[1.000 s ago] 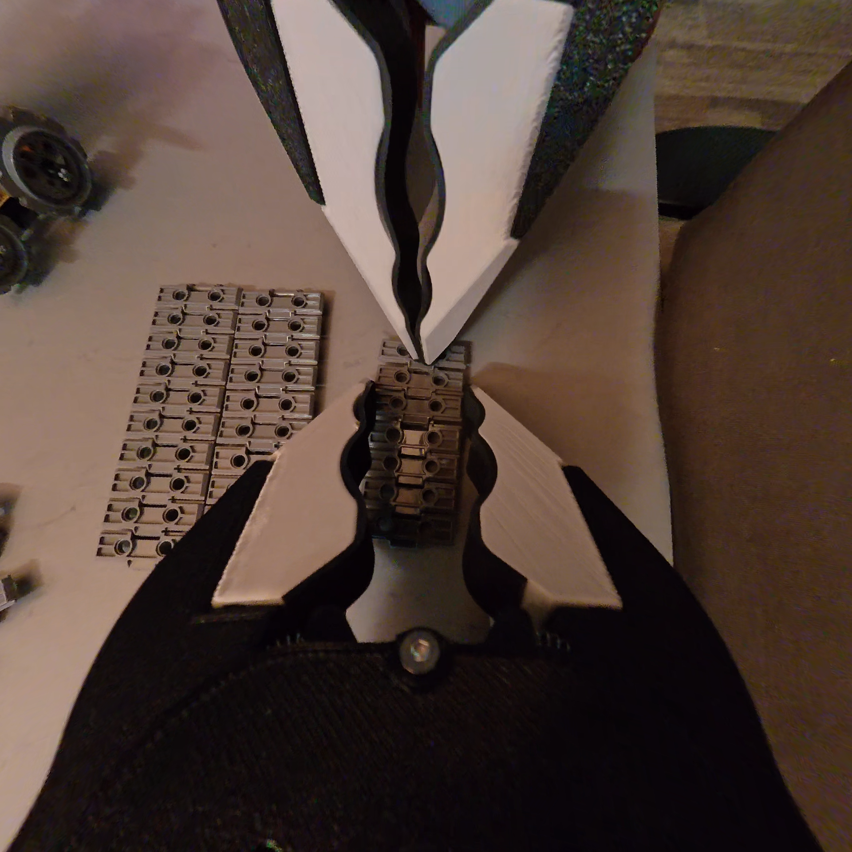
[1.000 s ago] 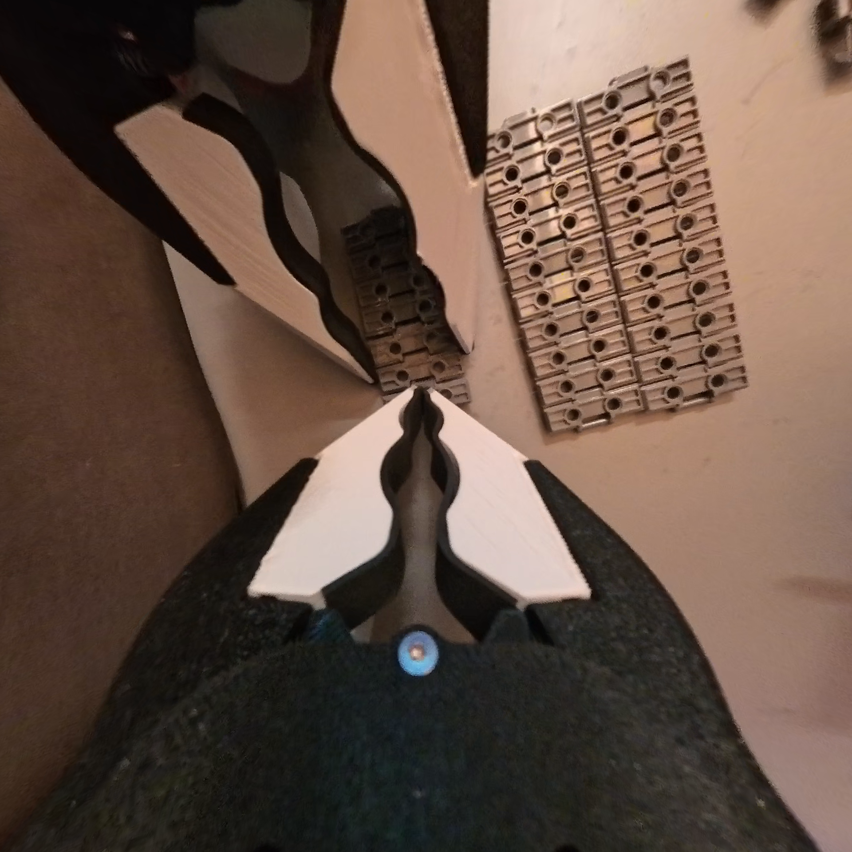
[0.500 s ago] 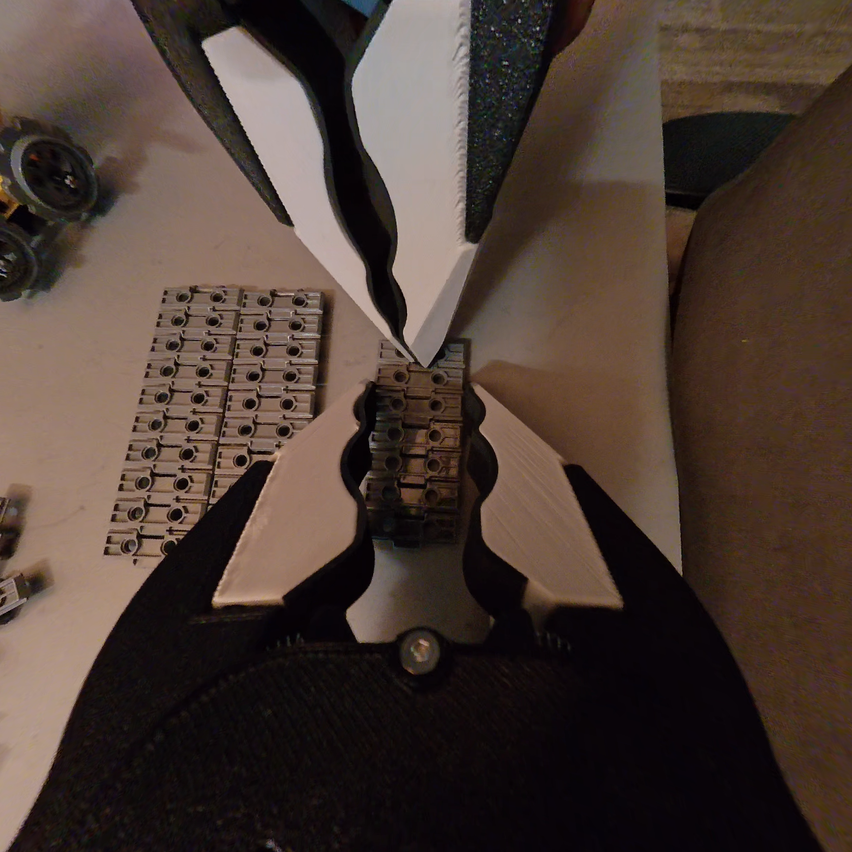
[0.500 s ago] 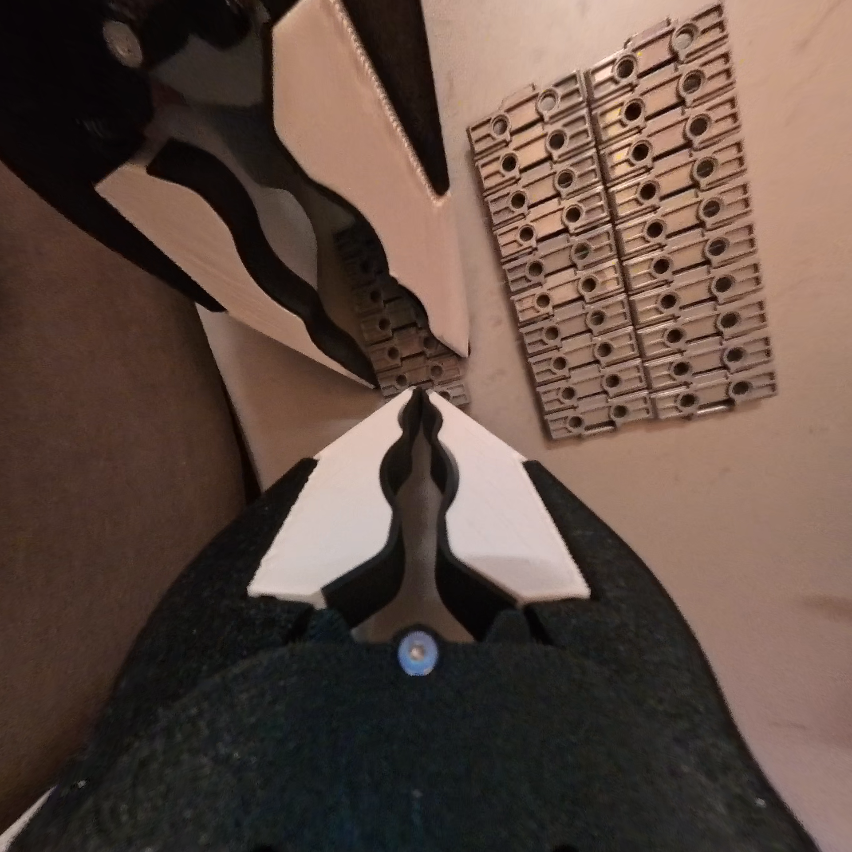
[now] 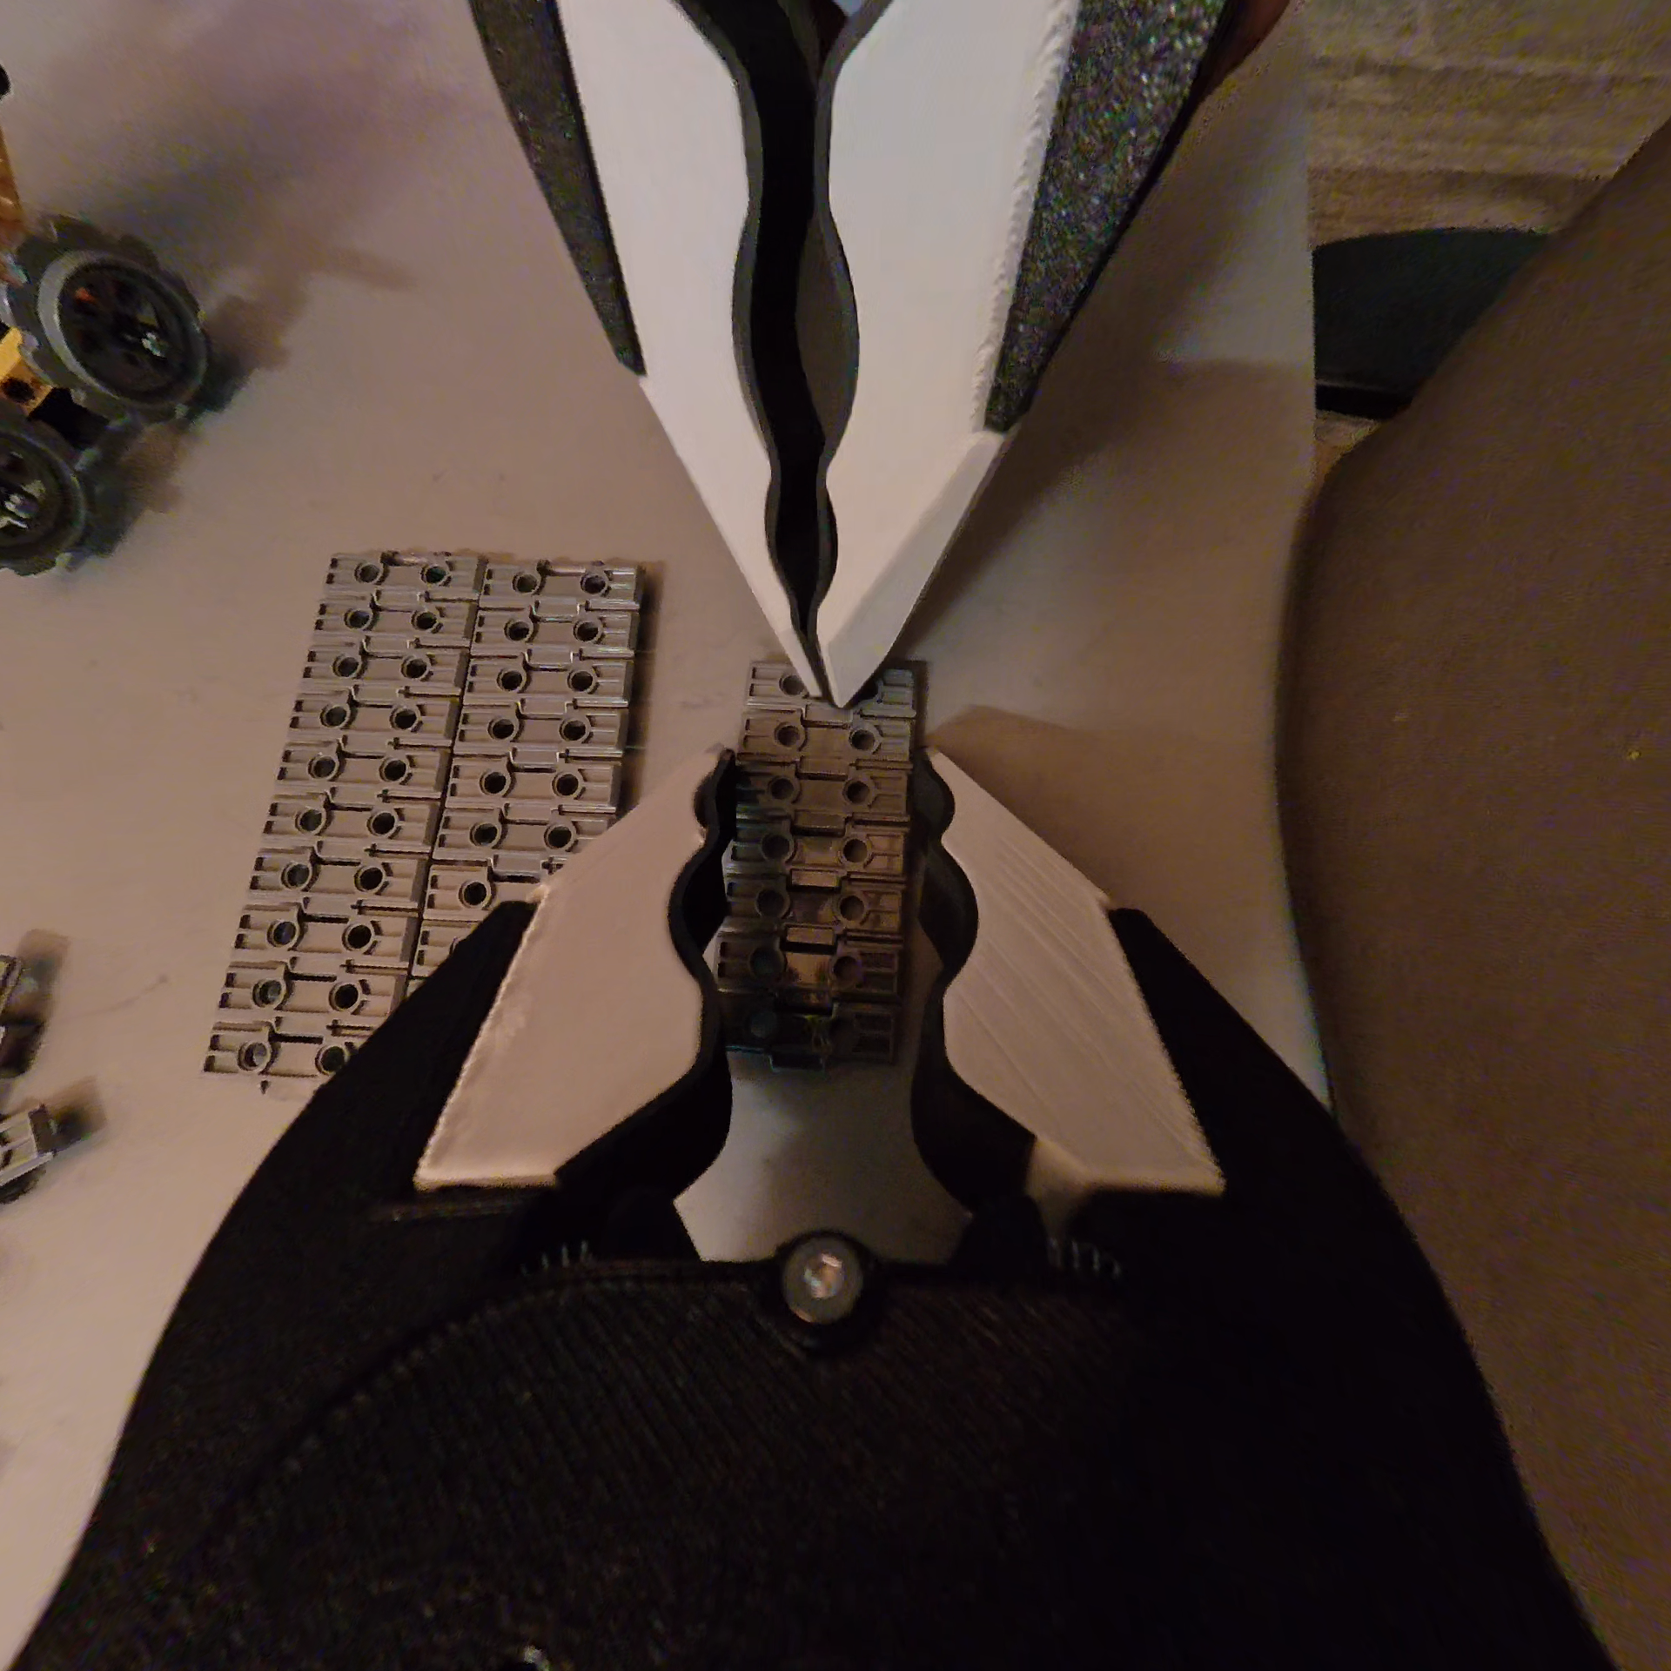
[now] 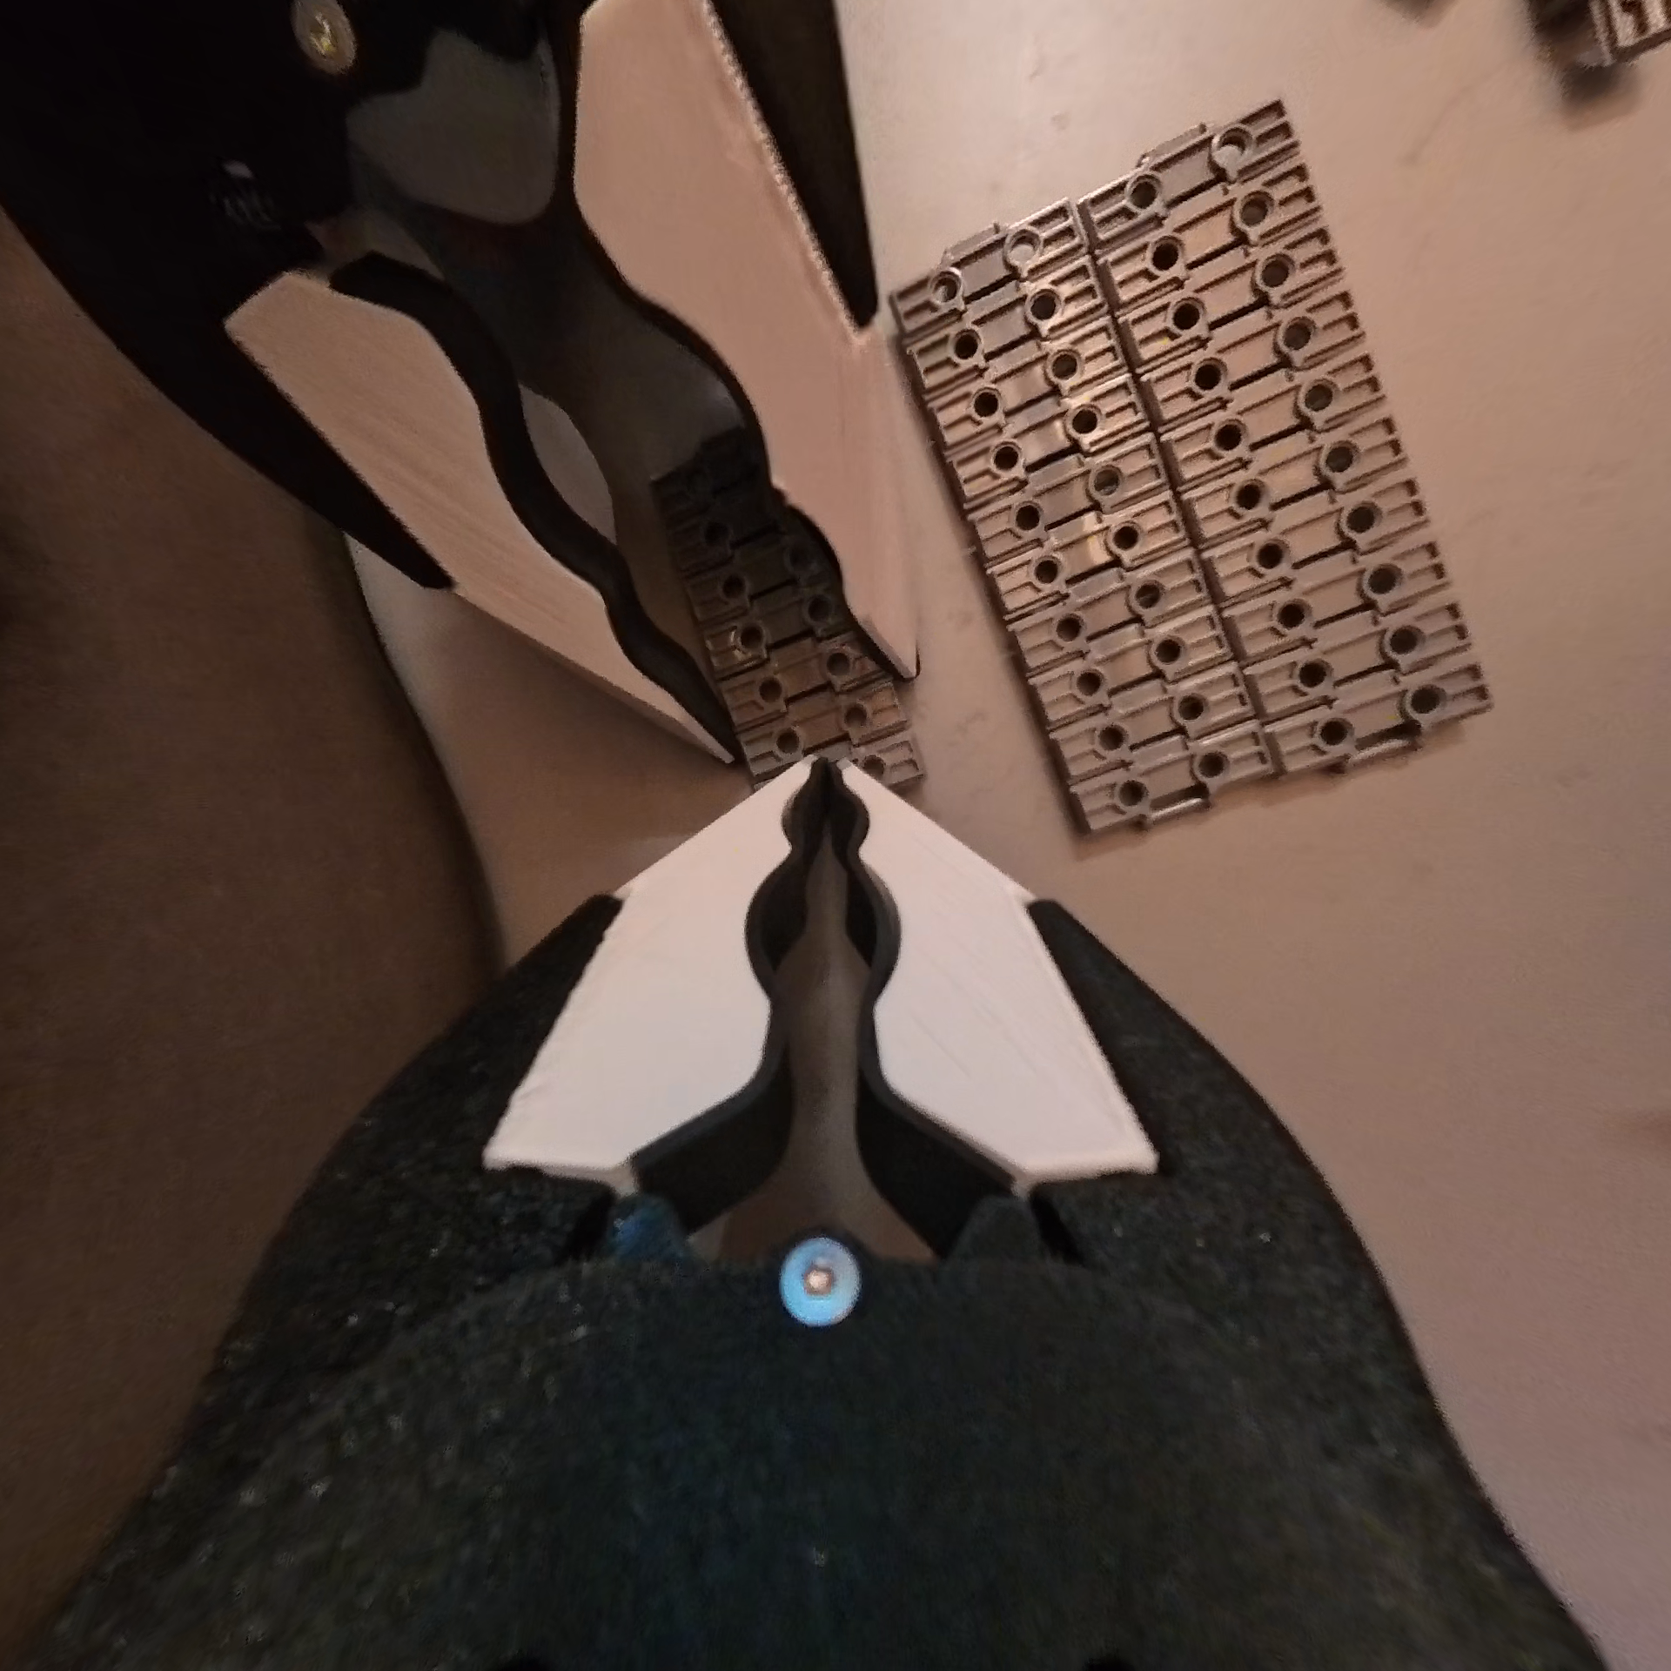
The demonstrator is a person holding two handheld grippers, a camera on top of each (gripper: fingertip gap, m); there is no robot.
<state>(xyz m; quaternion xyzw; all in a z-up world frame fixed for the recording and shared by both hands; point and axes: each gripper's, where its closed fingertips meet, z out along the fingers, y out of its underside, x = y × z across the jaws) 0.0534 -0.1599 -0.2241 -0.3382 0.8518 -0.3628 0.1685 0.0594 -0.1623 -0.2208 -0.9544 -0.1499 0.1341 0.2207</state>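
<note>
Right, nearest first: left gripper (image 5: 818, 769) has its jaws set around a short strip of grey track links (image 5: 818, 868) lying flat on the tabletop (image 5: 506, 380), one finger down each long side. Pads look touching or very nearly so; looks like a clamp to stop the strip sliding, but I can't tell how hard it bites.

Just past the left fingertips, right gripper (image 5: 825, 696) comes in from the opposite side, jaws pinched together with nothing between them. Its closed tip sits on the far end link of the strip, probably pressing it down or nudging it. The right wrist view agrees: right gripper (image 6: 825, 769) tip meets the end of the strip (image 6: 796, 660) while the left gripper's fingers flank it.

Beside the strip, to the left in the left wrist view, two longer strips (image 5: 434, 805) lie side by side, touching each other, apart from the held one. Farther left, toy wheels (image 5: 99, 325) on a yellow part, and small grey bits (image 5: 27, 1148) at the edge. A brown upholstered seat (image 5: 1492, 814) runs along the tabletop's right edge.

Versus 0.5 s ago: the right gripper has squared up from a tilted pose, tip on the same end link. The left gripper and strip haven't moved.
</note>
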